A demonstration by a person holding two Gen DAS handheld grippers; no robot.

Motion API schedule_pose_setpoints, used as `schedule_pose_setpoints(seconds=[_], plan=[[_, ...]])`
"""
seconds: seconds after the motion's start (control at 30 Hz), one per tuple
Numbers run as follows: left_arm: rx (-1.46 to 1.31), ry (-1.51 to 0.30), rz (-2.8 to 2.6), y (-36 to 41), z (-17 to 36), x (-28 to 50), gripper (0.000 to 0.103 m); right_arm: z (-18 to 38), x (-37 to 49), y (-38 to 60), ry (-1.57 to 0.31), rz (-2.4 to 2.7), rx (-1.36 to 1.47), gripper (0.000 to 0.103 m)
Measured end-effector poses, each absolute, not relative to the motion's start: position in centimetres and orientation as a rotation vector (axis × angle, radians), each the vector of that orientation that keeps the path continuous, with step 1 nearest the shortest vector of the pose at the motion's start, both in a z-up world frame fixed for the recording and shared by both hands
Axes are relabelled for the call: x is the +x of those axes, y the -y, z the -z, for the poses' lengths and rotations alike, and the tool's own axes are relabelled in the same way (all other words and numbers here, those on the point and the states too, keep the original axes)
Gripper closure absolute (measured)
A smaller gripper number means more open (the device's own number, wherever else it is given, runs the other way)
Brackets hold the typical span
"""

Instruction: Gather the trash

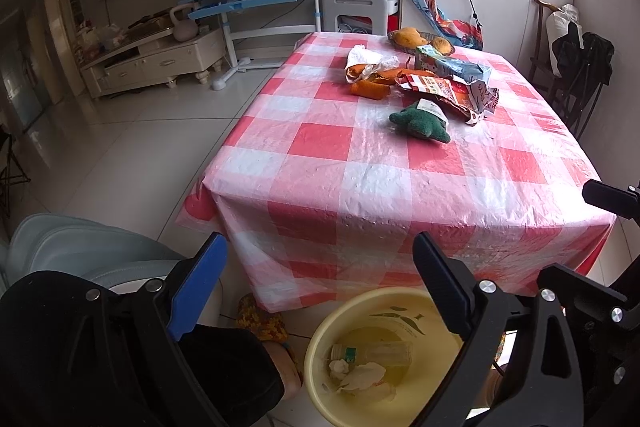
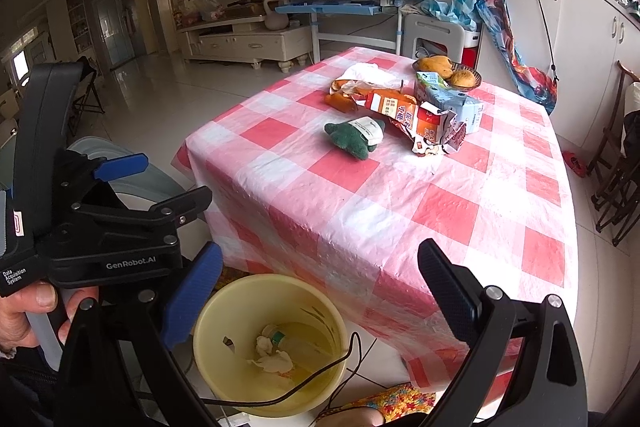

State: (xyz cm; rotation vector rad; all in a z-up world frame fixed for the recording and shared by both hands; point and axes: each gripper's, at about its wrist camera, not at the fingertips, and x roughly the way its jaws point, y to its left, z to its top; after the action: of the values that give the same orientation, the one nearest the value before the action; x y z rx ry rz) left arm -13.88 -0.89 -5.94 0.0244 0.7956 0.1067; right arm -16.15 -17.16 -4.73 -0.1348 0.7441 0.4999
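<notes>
Both grippers are hovering low before the table (image 1: pixel 360 195), the left gripper (image 1: pixel 320 287) and the right gripper (image 2: pixel 320 291) each standing spread wide with nothing between the fingers. Below them the yellow bin (image 2: pixel 224 311) is sitting on the floor against the draped checked cloth, holding crumpled tissue (image 2: pixel 272 361). The trash is lying at the far end of the tabletop: a torn orange carton (image 2: pixel 412 117), a blue carton (image 2: pixel 452 99), orange peel (image 1: pixel 370 89) and a white bag (image 1: pixel 366 57), beside a green plush toy (image 2: pixel 352 139) and a fruit bowl (image 2: pixel 450 73). A thin cable (image 2: pixel 340 359) is crossing the bin's rim.
</notes>
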Motion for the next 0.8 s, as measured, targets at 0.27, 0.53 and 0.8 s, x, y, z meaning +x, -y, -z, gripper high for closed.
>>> schedule_pose_setpoints(seconds=[0.27,0.53,0.8], plan=[[0.021,-0.796,-0.107,0.9,5.9,-13.9,0.012,4.8,-16.2,17.1,-0.744,-0.499,-0.136,0.009],[-0.023,-0.792,-0.095,1.5,5.4,-12.2,0.013,4.2,-15.9,18.0,-0.724,-0.483,-0.132,0.009],[0.020,-0.769,-0.055,3.9,4.0,-7.2,0.012,3.2,-11.8,20.0,-0.720,-0.457,-0.157,0.009]])
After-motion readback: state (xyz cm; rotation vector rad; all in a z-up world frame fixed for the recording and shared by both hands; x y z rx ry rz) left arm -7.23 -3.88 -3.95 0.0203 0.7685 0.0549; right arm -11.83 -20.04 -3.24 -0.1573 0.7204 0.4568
